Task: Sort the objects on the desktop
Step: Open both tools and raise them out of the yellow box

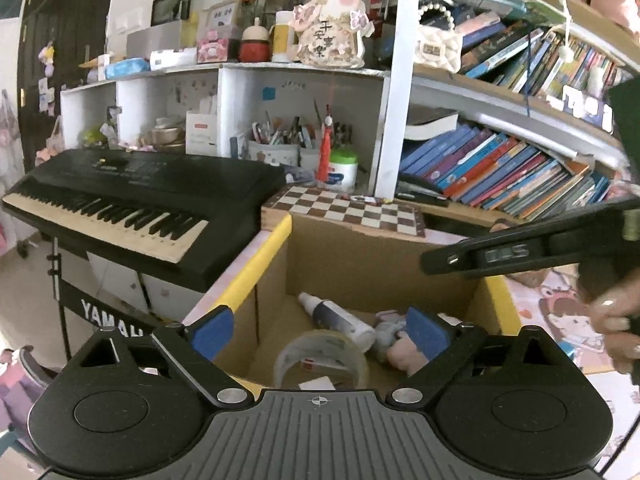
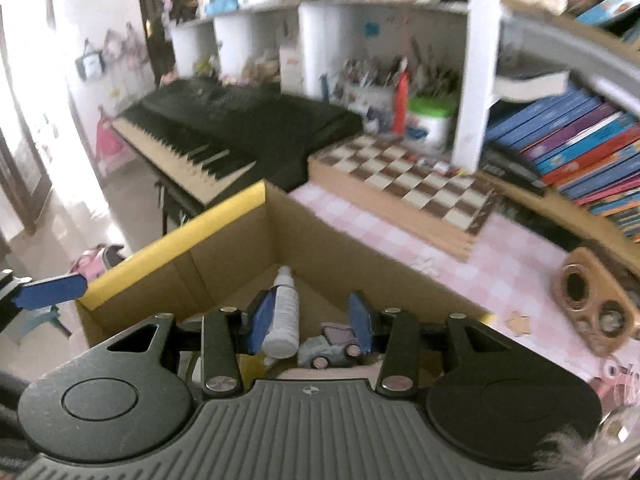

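An open cardboard box (image 1: 260,264) with yellow-edged flaps stands on the desk, also in the right wrist view (image 2: 180,240). Inside lie a white bottle (image 1: 340,316) (image 2: 285,312), a roll of clear tape (image 1: 320,356), a small grey toy car (image 1: 386,334) (image 2: 332,346) and something pink (image 1: 404,354). My left gripper (image 1: 319,332) hovers over the box, its jaws wide and empty. My right gripper (image 2: 310,322) also hangs above the box, slightly open and gripping nothing. It shows from the side (image 1: 440,259), carried by a hand (image 1: 616,320).
A black keyboard (image 1: 120,200) stands left of the desk. A chessboard (image 1: 348,208) lies behind the box, under shelves packed with books (image 1: 500,168) and a pen cup. On the pink checked cloth (image 2: 500,260) right of the box lie a wooden holder (image 2: 592,300) and a wooden star (image 2: 518,324).
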`<state>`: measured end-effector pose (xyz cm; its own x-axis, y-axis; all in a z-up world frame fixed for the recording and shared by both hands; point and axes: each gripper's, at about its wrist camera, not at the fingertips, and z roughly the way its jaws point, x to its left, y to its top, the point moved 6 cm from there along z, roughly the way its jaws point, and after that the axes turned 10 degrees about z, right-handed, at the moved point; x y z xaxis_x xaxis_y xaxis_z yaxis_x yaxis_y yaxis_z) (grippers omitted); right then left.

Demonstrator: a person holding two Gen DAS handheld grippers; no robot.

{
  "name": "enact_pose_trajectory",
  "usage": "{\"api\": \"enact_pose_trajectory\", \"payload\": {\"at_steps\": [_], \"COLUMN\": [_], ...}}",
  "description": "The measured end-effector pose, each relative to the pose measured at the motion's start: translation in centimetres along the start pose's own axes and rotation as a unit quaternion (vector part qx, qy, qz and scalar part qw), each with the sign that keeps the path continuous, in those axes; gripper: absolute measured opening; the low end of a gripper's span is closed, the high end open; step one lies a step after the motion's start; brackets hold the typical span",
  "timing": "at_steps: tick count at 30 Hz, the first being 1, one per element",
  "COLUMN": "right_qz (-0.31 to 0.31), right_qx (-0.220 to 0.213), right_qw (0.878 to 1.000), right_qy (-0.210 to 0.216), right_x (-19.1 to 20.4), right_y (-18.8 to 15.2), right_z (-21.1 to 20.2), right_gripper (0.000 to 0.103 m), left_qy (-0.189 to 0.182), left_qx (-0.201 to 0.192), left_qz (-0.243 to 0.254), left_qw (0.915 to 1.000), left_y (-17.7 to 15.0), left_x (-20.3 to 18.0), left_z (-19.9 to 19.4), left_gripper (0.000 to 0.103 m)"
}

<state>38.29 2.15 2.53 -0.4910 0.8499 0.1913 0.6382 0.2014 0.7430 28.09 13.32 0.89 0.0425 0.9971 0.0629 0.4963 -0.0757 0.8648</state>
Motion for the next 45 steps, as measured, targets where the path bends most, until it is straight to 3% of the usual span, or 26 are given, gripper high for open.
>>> {"api": "enact_pose_trajectory", "payload": {"at_steps": [8, 21, 28, 45], "right_qz": [0.033, 0.114, 0.133, 0.108], "right_qx": [-0.087, -0.147, -0.149, -0.108], "right_qw": [0.994, 0.973, 0.966, 0.971], "right_qy": [-0.054, -0.137, -0.165, -0.184], "right_x": [-1.7, -2.4, -1.2, 4.7], "right_y": [-1.4, -8.2, -12.7, -23.0], "right_z": [-7.4, -15.3, -18.1, -20.9], "right_gripper": [0.042, 0.042, 0.044, 0.047], "left_qy": [-0.008, -0.009, -0.017, -0.043], "left_qx": [-0.03, -0.046, -0.041, -0.001], "left_qz": [-0.007, -0.016, -0.006, 0.047], "left_qw": [0.9995, 0.9988, 0.999, 0.998], "left_y": [0.0, -2.2, -4.4, -11.1], "left_x": [-0.3, 0.0, -0.4, -2.9], "left_z": [-2.5, -8.6, -11.6, -16.4], "left_gripper": [0.096, 0.096, 0.096, 0.096]}}
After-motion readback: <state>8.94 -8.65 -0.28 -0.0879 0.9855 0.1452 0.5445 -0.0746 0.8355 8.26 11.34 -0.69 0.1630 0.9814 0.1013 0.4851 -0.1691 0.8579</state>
